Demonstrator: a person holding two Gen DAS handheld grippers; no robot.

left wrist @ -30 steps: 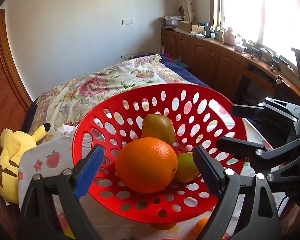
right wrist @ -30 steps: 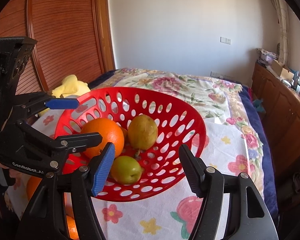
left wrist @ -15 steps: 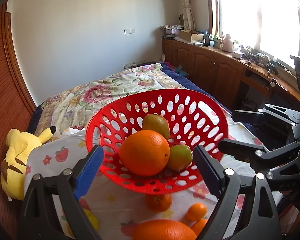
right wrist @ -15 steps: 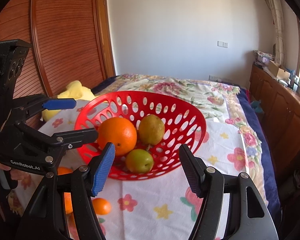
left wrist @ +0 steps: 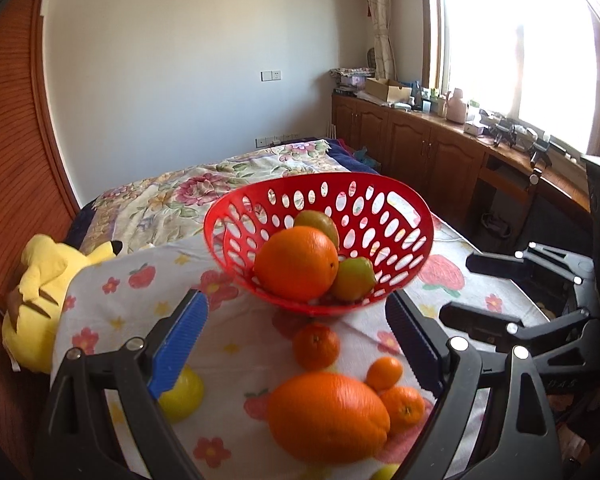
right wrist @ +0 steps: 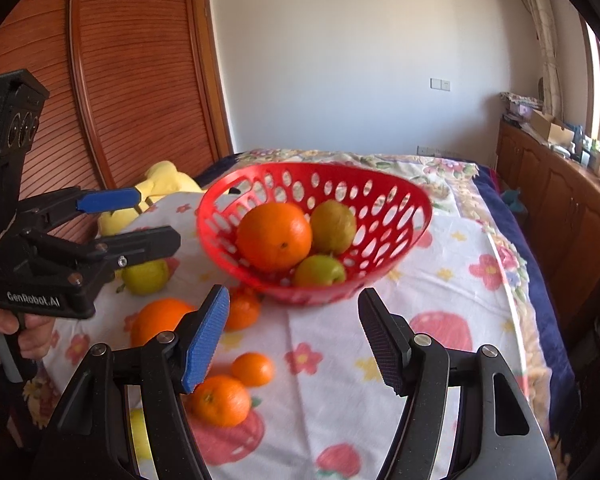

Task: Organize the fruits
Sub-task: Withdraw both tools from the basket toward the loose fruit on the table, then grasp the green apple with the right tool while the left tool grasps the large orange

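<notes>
A red perforated basket (left wrist: 320, 178) (right wrist: 312, 166) sits on the flowered cloth, tipped toward me. It holds a large orange (left wrist: 296, 262) (right wrist: 274, 236), a brownish pear (left wrist: 318, 222) (right wrist: 334, 226) and a small green fruit (left wrist: 352, 280) (right wrist: 320, 270). In front of it lie another big orange (left wrist: 328, 416) (right wrist: 156, 320), three mandarins (left wrist: 316, 346) (right wrist: 220, 400) and a yellow-green fruit (left wrist: 180, 396) (right wrist: 146, 276). My left gripper (left wrist: 295, 304) (right wrist: 158, 218) hangs open above the loose fruit. The right gripper (right wrist: 293, 294) (left wrist: 458, 286) is open too, holding nothing.
A yellow plush toy (left wrist: 40, 280) (right wrist: 160, 176) lies at the bed's left edge by the wooden slatted door (right wrist: 132, 80). Wooden cabinets (left wrist: 420, 148) with clutter run along the right under the window. A hand (right wrist: 4, 328) grips the left tool's handle.
Both grippers have drawn back from the basket, which now looks smaller and farther. The loose oranges and mandarins on the cloth have come into view. Jaw widths are unchanged.
</notes>
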